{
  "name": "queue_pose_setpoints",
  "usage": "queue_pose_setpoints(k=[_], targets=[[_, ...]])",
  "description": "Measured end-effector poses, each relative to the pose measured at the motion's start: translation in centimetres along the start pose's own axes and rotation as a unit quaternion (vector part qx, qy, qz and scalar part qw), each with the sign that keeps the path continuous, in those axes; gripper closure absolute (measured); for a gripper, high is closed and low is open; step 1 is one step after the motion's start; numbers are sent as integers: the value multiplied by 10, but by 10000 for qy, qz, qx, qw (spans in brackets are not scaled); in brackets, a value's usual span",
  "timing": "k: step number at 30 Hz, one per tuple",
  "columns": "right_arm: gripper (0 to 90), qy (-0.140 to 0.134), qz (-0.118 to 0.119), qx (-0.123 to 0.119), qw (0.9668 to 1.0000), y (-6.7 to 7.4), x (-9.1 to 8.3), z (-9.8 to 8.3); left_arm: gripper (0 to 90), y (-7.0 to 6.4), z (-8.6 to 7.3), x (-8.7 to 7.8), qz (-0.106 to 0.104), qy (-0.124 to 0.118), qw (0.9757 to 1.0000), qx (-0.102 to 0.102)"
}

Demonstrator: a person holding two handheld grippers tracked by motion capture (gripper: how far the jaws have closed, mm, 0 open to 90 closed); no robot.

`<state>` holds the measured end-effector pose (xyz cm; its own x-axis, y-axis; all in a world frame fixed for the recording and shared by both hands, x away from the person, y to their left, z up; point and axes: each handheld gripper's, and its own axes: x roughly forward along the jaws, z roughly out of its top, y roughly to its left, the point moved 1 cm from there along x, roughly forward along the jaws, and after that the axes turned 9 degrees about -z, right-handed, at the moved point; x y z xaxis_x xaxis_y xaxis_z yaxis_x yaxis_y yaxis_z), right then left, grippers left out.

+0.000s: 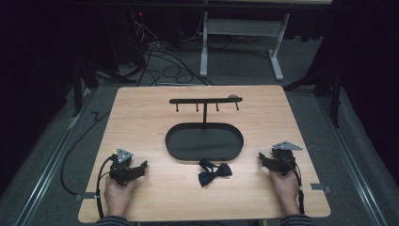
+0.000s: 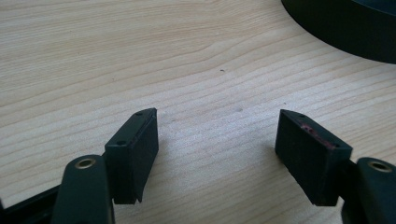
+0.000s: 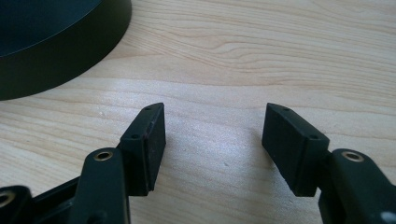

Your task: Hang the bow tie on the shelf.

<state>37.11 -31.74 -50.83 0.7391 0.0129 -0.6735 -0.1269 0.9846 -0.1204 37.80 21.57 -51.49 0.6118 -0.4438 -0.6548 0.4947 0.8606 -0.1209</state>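
Lying between both claws: bow tie point(image 1: 214, 172).

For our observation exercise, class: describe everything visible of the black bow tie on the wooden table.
The black bow tie is small and looks like dark fabric, two lobes joined at a central knot. It lies tilted on the light wooden table, just in front of the black oval tray, between the left gripper and right gripper. Neither touches it.
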Motion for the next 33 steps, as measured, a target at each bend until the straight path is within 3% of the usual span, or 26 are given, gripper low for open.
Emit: queue_pose_setpoints(k=[33], targets=[[422, -12, 126, -77, 9999, 0, 0, 0, 308, 0, 0, 0, -8, 1, 10000, -6]])
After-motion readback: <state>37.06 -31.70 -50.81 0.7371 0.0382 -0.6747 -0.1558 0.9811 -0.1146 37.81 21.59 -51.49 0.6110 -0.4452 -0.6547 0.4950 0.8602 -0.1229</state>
